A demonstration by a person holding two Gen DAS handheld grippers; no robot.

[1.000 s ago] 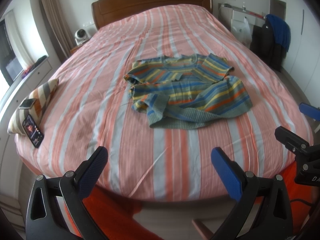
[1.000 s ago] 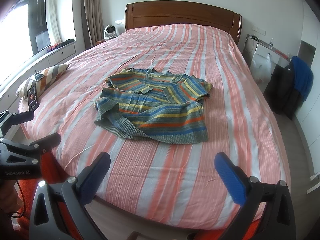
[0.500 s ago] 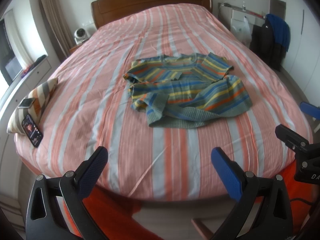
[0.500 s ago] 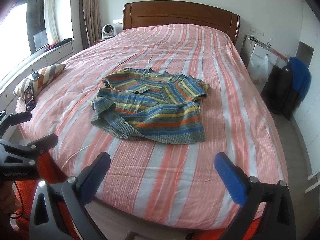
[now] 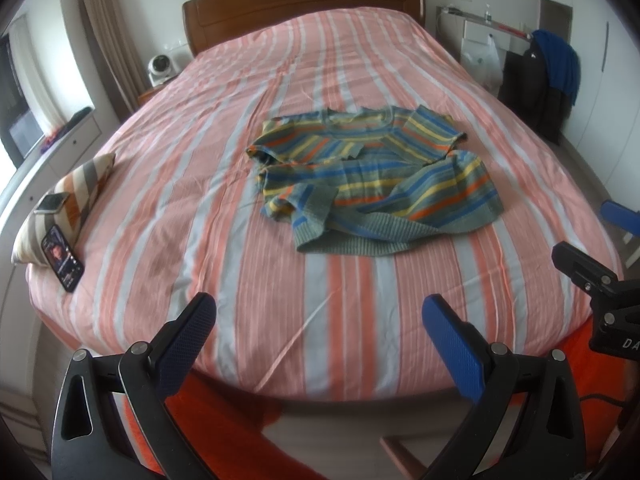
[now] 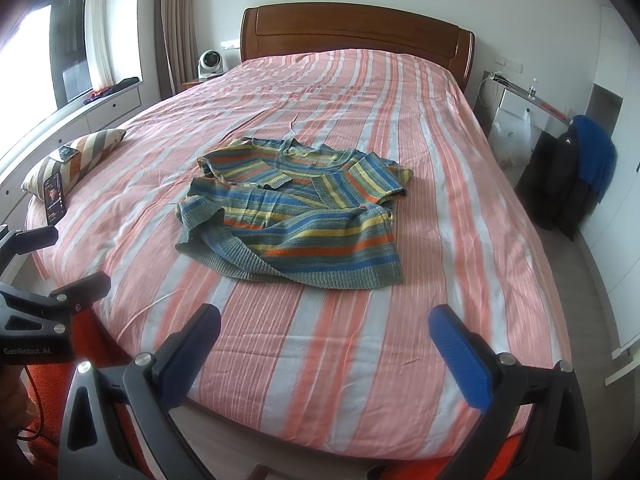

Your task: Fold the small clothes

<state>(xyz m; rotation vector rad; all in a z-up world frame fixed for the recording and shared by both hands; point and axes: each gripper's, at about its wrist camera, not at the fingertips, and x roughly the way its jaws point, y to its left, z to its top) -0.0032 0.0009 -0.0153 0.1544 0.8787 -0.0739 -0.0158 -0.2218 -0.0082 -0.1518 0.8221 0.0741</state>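
— Firstly, how were the claws found?

— Both were spread wide with nothing between the pads. The left gripper (image 5: 318, 320) was held over the near edge of the bed (image 5: 352, 344), and the right gripper (image 6: 324, 330) was held likewise, just beside it on the right.

— And where was the garment placed relative to them?

— The striped knit sweater (image 5: 376, 184) was laid well ahead of both, around the middle of the mattress, untouched. From the left claw it was seen ahead and a little to the right; from the right claw, ahead and slightly to the left (image 6: 296, 216). It was rumpled, with its ribbed hem turned toward the claws and one sleeve crumpled on the left.

— What else was noted farther out?

— A striped cushion (image 5: 76, 192) was set at the left edge of the bed, with a phone (image 5: 62, 258) leaned against it. The wooden headboard (image 6: 356, 32) was seen at the far end.
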